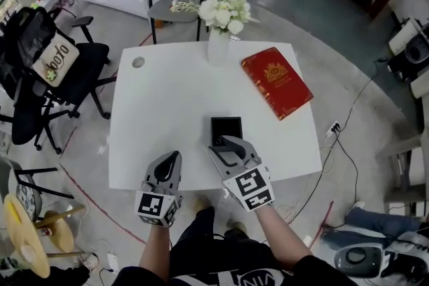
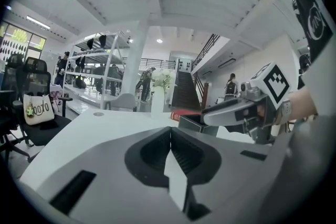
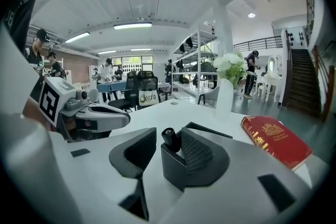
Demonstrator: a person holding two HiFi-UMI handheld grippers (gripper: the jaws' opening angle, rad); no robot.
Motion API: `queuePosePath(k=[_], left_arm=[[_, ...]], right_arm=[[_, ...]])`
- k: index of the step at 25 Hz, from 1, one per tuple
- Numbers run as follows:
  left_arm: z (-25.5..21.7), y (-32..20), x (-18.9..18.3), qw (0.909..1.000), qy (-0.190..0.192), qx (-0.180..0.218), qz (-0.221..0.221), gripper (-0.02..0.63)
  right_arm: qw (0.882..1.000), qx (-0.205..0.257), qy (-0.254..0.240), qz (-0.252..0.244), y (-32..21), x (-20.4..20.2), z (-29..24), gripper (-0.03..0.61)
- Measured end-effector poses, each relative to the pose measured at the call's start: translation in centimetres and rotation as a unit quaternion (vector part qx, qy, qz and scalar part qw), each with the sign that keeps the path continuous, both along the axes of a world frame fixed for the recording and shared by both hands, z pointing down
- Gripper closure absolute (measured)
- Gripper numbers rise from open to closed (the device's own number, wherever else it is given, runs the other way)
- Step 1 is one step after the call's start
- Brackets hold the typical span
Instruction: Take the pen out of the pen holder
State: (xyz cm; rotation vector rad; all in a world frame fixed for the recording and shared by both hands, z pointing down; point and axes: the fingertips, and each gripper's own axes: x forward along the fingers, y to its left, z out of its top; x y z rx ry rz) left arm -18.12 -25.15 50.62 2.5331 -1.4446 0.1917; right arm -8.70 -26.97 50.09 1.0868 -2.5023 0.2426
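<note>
As I look down in the head view, my right tongs point(image 1: 225, 143) meet the black square leather pen holder point(image 1: 226, 119) on the white table point(image 1: 161, 110). My left tongs point(image 1: 175, 157) hover beside them.

In the left gripper view, those jaws sit pressed together, empty.

In the right gripper view, the jaws stand apart round the holder's near corner, with the black pen point(image 3: 168, 135) upright between them, unclamped. I judge this the grasp approach; next I squeeze the pen and lift it straight up.

1 red book point(image 1: 276, 82) and 1 white vase of flowers point(image 1: 220, 43) stand well apart. Only the holder's wall crowds my pads.
</note>
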Motion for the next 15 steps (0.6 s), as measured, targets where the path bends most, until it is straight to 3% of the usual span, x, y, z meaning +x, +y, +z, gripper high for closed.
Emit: queuePosePath(k=[3, 5, 15], left_arm=[[0.1, -0.2, -0.1, 1.0, 0.002, -0.003, 0.004, 0.609], [0.0, -0.3, -0.2, 1.0, 0.003, -0.001, 0.006, 0.609], [-1.0, 0.7, -0.9, 0.9998, 0.015, 0.008, -0.008, 0.609]], right_arm=[[1.0, -0.014, 0.001, 0.005, -0.2, 0.0, 0.6, 0.431], [1.0, -0.014, 0.006, 0.008, -0.3, 0.0, 0.7, 0.472], [0.998, 0.03, -0.039, 0.039, -0.9, 2.1, -1.9, 0.5]])
